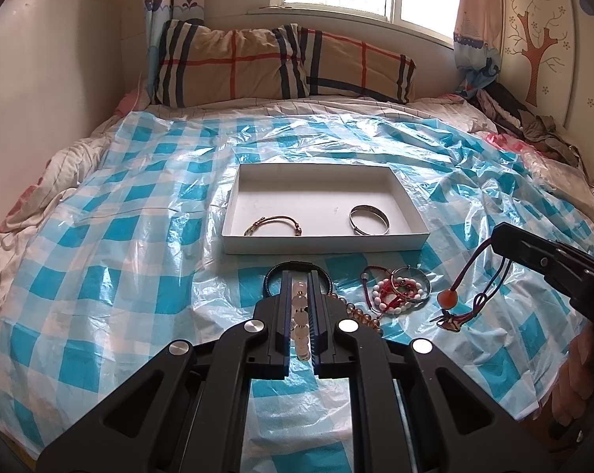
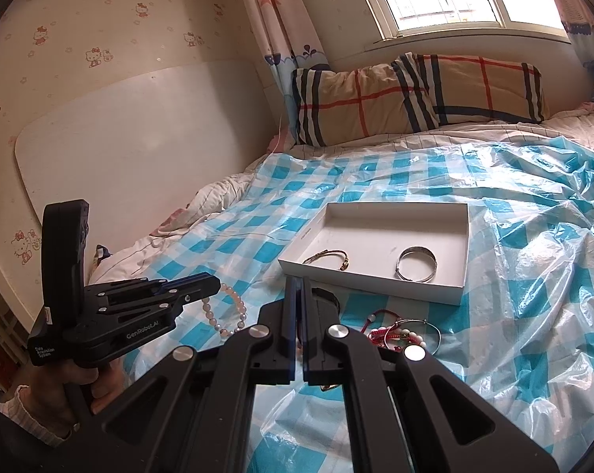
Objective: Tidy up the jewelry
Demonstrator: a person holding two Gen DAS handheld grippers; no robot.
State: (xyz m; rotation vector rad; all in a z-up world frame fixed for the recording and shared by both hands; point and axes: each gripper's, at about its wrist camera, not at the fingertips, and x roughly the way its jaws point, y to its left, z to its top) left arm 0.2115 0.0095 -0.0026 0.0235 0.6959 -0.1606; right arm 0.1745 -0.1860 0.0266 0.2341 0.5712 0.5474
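The white tray (image 1: 325, 242) lies on the checked plastic sheet (image 1: 100, 244), and everything else is placed from it; the left gripper (image 1: 300, 276) hangs just in front of its near wall, jaws drawn narrow and pinching a pale bead bracelet (image 1: 300, 315), whose round, milky beads run in a line between the two fingers; in the right wrist view the same bracelet (image 2: 226, 311) droops as a loop from those fingertips, well left of the tray's near corner; the right gripper (image 1: 498, 236) sits to the right of the tray's near right corner, jaws pressed together on a dark red cord bracelet (image 1: 474, 287), which dangles with an orange bead and a small knot towards the sheet; inside the tray rest a thin brown cord bangle (image 1: 273, 225) on the left and a broad silver bangle (image 1: 369, 218) on the right, apart from each other; in front of the tray's near wall lies a tangled heap (image 1: 395, 289) of red cord, white beads and thin metal hoops, with a string of amber beads (image 1: 356, 313) beside it; how many pieces make up the heap is hard to tell; a dark ring behind the left fingers is partly hidden; the cord's grip point cannot be seen from the right wrist view; the sheet is glossy, crinkled film.
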